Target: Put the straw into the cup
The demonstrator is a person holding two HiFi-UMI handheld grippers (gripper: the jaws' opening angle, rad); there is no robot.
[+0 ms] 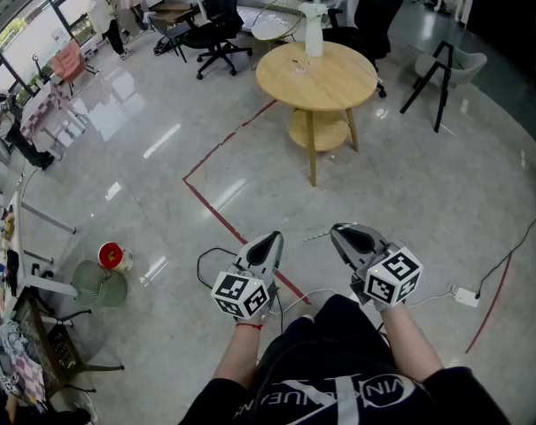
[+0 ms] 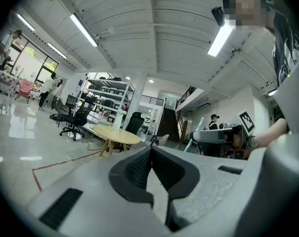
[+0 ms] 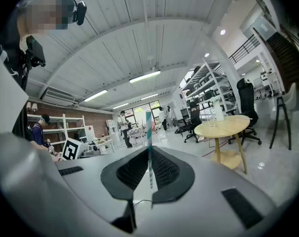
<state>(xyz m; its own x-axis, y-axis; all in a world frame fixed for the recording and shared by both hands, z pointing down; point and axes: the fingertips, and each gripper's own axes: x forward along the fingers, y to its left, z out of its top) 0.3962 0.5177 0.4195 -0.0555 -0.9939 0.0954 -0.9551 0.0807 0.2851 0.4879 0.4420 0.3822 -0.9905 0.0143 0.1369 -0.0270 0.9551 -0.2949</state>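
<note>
left gripper (image 1: 274, 236) – jaws together, empty | right gripper (image 1: 337, 230) – clamped on striped straw (image 3: 149, 149)

We stand in open office-lab hall: polished floor (image 1: 143, 122), red tape line (image 1: 228, 142), office chairs (image 1: 216, 16), round wooden tabletop (image 1: 338, 82), storage racks (image 2: 106, 95), strip lights (image 2: 83, 29), staircase (image 2: 167, 124).

The left tool (image 1: 272, 235) and the right tool (image 1: 337, 229) are each built as a light grey shell tapering to a point. They are lined with black ribbed pads (image 2: 136, 170) and topped by a white cube (image 1: 241, 295) printed with black square markers. A black top (image 1: 338, 398) with white lettering is worn, and a red band (image 1: 249, 324) is seen at the left wrist.
</note>
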